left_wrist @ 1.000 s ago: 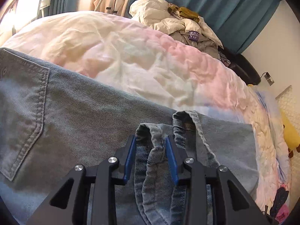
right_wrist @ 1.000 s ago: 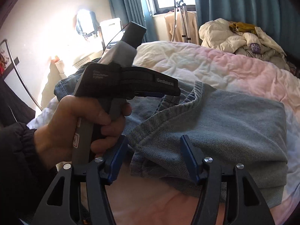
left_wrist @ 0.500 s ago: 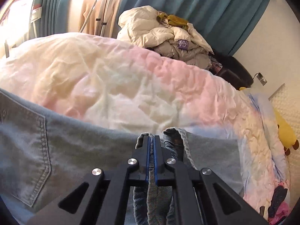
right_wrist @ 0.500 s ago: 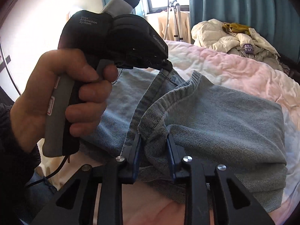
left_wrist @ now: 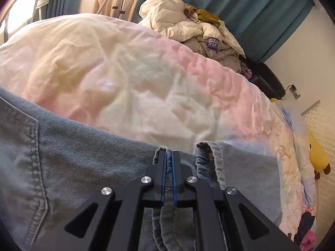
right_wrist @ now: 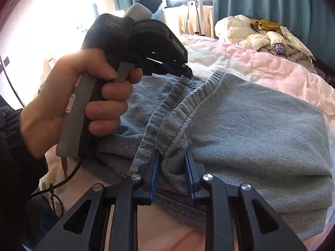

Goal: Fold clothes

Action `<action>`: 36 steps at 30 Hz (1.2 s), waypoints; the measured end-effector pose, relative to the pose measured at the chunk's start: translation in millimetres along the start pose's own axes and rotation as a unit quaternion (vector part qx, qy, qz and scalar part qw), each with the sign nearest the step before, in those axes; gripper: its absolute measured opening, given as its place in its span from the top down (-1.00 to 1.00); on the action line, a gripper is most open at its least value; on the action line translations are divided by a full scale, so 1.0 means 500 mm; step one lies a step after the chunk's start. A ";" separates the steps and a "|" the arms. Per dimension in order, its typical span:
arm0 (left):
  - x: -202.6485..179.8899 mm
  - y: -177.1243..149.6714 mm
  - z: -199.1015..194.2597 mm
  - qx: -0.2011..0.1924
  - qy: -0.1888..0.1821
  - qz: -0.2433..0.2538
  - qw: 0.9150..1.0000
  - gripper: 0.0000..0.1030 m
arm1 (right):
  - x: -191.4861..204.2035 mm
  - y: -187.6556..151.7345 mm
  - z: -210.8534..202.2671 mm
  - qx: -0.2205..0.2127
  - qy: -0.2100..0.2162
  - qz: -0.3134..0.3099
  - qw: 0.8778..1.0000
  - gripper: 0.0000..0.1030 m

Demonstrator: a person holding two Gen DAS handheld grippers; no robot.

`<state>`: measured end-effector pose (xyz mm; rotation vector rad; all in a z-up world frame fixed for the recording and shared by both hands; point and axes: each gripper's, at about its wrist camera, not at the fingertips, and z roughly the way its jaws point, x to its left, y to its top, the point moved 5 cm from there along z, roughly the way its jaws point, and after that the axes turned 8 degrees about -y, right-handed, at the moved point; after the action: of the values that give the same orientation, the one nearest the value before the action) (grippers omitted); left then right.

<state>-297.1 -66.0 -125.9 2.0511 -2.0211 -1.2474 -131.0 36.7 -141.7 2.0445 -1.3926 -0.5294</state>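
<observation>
Light blue jeans (left_wrist: 83, 163) lie folded on the pink and white quilt (left_wrist: 129, 79). My left gripper (left_wrist: 170, 154) is shut on a hem of the jeans, with a back pocket off to its left. In the right wrist view the jeans (right_wrist: 251, 125) spread to the right. My right gripper (right_wrist: 171, 156) is shut on a thick fold of the jeans' hem near the front edge. The left gripper (right_wrist: 186, 73), held in a hand, pinches the hem just beyond.
A heap of cream and grey clothes (left_wrist: 194, 27) lies at the far end of the bed before teal curtains (left_wrist: 240, 2). A yellow plush toy (left_wrist: 316, 154) sits at the right by the wall. A clothes stand (right_wrist: 194, 10) is by the window.
Both grippers were open around the hem one second ago and have closed on the jeans. The left gripper has lifted slightly with the hem.
</observation>
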 end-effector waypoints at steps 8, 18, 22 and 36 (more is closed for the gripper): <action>-0.069 -0.021 -0.053 -0.014 -0.103 0.004 0.995 0.02 | 0.014 0.001 -0.036 -0.031 -0.007 -0.008 0.999 0.60; -0.088 -0.066 0.002 0.055 -0.163 -0.024 0.985 0.02 | 0.021 0.017 -0.112 -0.096 -0.008 -0.007 0.995 0.60; -0.093 -0.083 0.022 0.080 -0.185 -0.038 0.979 0.02 | 0.023 0.015 -0.096 -0.080 0.001 -0.009 0.997 0.60; -0.105 -0.077 -0.034 0.024 -0.063 0.053 0.996 0.89 | 0.059 0.026 -0.106 -0.095 0.013 -0.049 0.994 0.60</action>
<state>-248.2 -23.9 -107.1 1.9006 -2.2031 -1.3530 -96.2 19.1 -93.6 1.9650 -1.1829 -0.6507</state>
